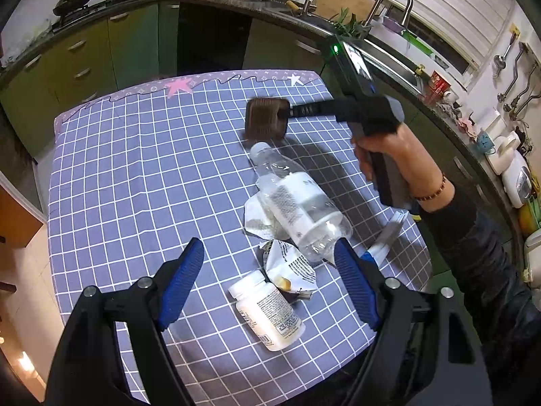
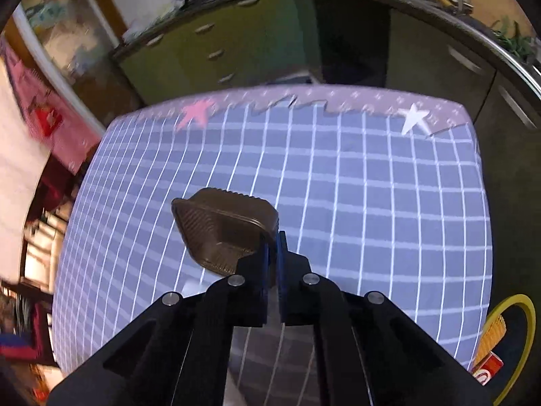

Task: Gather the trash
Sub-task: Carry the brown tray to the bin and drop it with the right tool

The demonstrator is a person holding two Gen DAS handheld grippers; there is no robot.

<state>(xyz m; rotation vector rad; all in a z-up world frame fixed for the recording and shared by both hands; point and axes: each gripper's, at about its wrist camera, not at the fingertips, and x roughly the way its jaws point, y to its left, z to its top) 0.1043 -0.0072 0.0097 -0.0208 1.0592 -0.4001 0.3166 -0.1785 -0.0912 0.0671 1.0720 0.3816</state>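
Note:
My right gripper (image 2: 273,241) is shut on the rim of a brown ribbed plastic tray (image 2: 219,226), held above the checked tablecloth (image 2: 372,203). In the left wrist view the same tray (image 1: 266,118) hangs at the tip of the right gripper (image 1: 287,112), just beyond the cap of a clear plastic bottle (image 1: 297,199) lying on its side. My left gripper (image 1: 270,264) stands open above a crumpled printed wrapper (image 1: 292,265) and a white pill bottle (image 1: 267,311). Another crumpled wrapper (image 1: 255,218) lies under the clear bottle.
A white and blue flat item (image 1: 383,240) lies by the table's right edge. A person's hand (image 1: 389,155) grips the right tool. Kitchen counters, a sink and a stove ring the table. A yellow-rimmed bin (image 2: 517,324) with rubbish sits low at the table's right.

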